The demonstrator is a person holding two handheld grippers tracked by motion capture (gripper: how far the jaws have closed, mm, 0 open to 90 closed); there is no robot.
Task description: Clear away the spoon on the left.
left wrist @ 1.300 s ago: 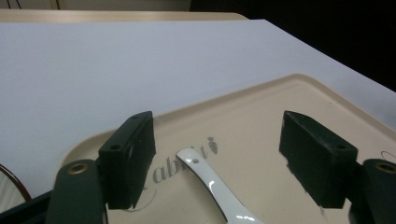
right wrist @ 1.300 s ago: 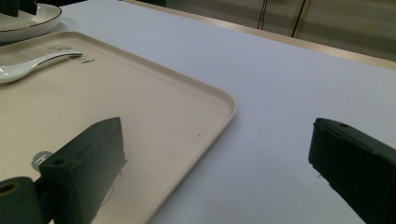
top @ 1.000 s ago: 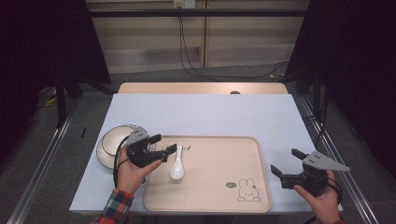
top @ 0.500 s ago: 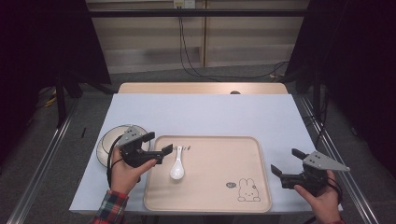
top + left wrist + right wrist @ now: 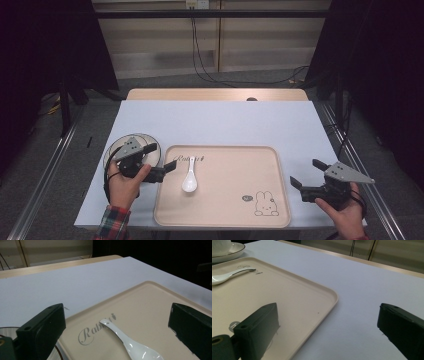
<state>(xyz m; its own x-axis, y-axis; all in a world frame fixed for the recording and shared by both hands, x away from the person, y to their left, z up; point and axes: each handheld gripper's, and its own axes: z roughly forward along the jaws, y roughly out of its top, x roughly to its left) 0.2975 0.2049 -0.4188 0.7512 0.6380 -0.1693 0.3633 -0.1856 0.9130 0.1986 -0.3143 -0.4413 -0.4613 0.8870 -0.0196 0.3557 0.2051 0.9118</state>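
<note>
Nearest the person, at the front edge of the table point(image 5: 220, 122), both hands come in from below, each holding a gripper. The right gripper point(image 5: 311, 177) sits near the front right corner, just off the right edge of the tray point(image 5: 225, 200), its two black fingers point(image 5: 258, 331) spread wide with nothing between them; in the right gripper view one finger stands over the tray's corner and the other over the bare pale-blue table top. The left gripper point(image 5: 161, 162) is held at the front left, over the tray's left rim, and its fingers point(image 5: 41, 330) are likewise wide apart and hold nothing. A plaid sleeve point(image 5: 112, 225) shows at the left wrist. The beige tray lies flat in the front middle of the table, with a printed rabbit point(image 5: 265, 204) in its near right corner and a script word near its far left corner. A white spoon point(image 5: 190, 177) lies in the left part of the tray, bowl toward the person and handle pointing away toward the script; in the left gripper view it lies ahead between the open fingers, apart from both. Just beside the tray's left edge, partly under the left gripper, stands a white plate point(image 5: 112, 150) with a dark rim. Beyond, the table top is bare up to a wooden strip point(image 5: 215, 95) at its far edge.
</note>
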